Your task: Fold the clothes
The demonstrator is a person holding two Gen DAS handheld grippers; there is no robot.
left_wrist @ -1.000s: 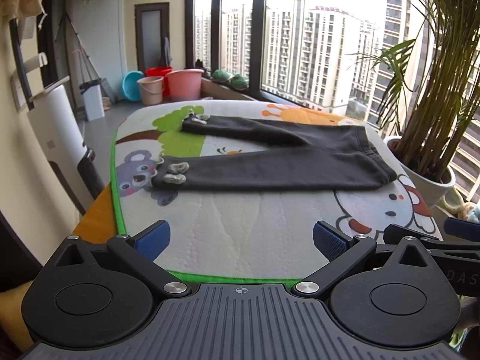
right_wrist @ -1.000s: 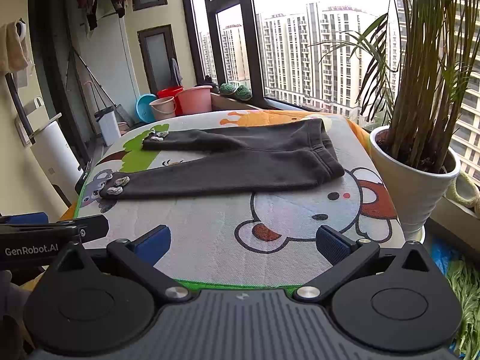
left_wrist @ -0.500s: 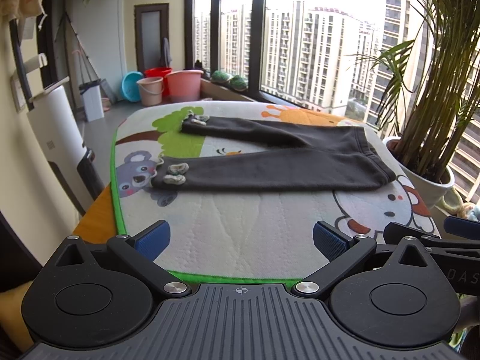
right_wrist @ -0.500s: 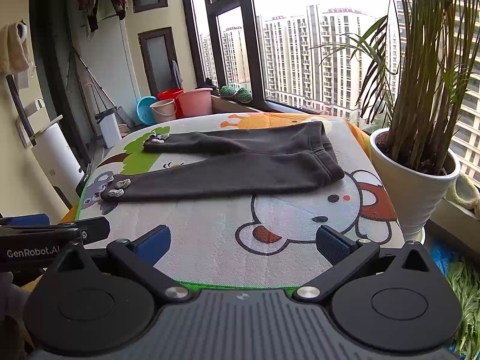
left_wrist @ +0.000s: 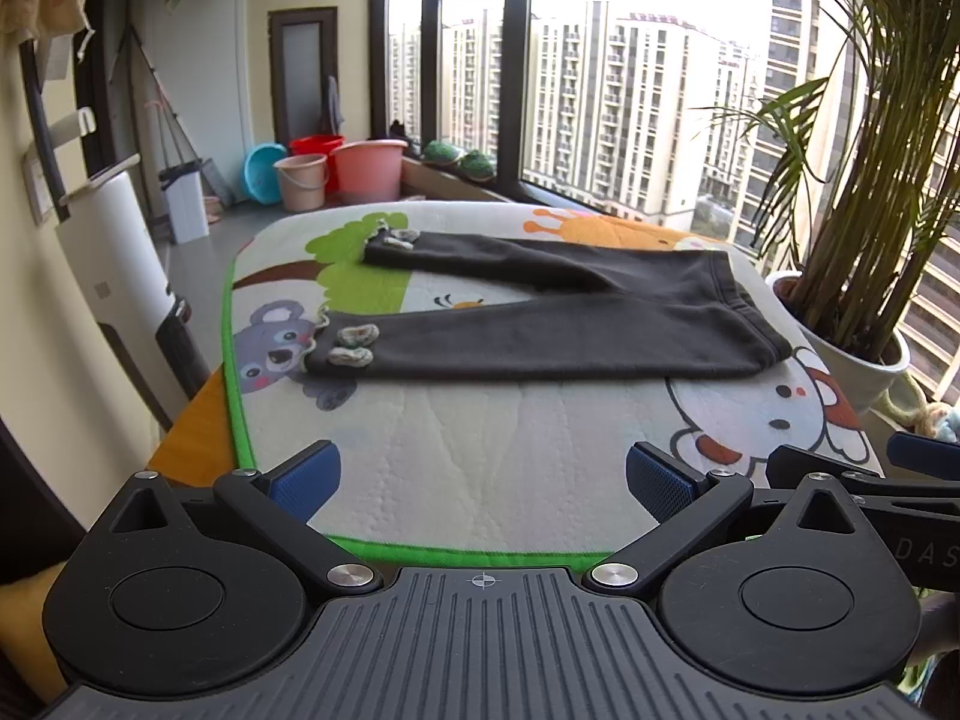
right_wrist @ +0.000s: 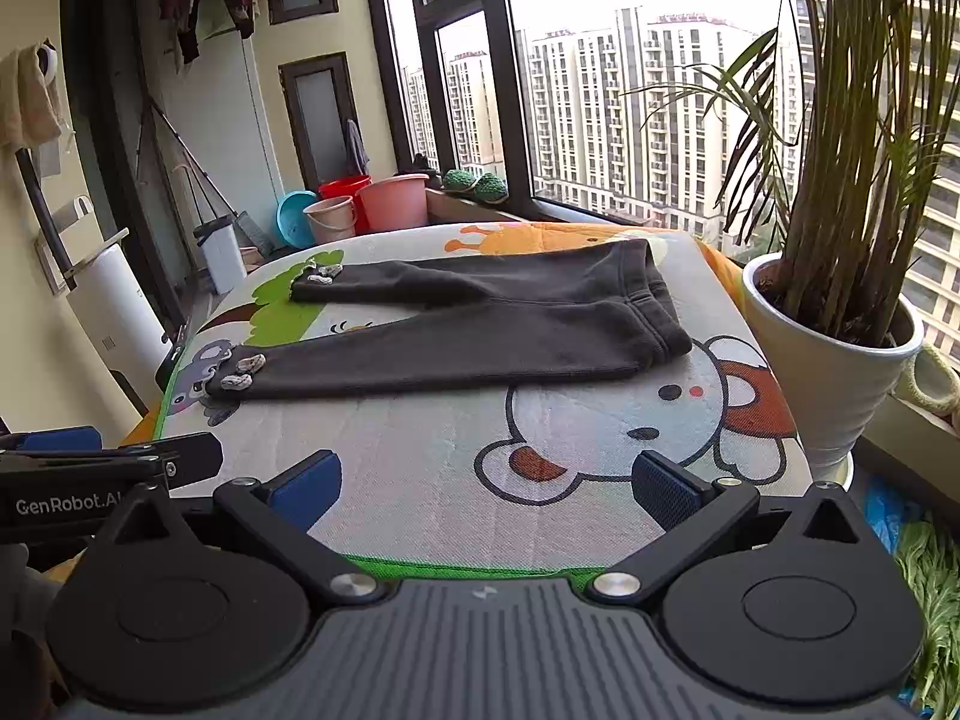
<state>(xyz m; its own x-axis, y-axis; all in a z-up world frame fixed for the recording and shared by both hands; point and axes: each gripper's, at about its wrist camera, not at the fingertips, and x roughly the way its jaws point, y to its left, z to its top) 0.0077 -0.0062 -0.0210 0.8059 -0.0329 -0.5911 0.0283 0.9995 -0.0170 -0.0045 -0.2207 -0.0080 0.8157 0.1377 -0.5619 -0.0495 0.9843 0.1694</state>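
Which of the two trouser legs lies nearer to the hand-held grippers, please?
The front leg, its cuff over the koala print; the other leg reaches the green tree print.

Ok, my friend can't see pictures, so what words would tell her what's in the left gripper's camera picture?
Dark grey trousers lie flat on a cartoon-animal mat, legs spread apart and pointing left, waistband to the right. The left gripper is open and empty at the mat's near edge, apart from the trousers. A potted palm stands at right, buckets by the window behind.
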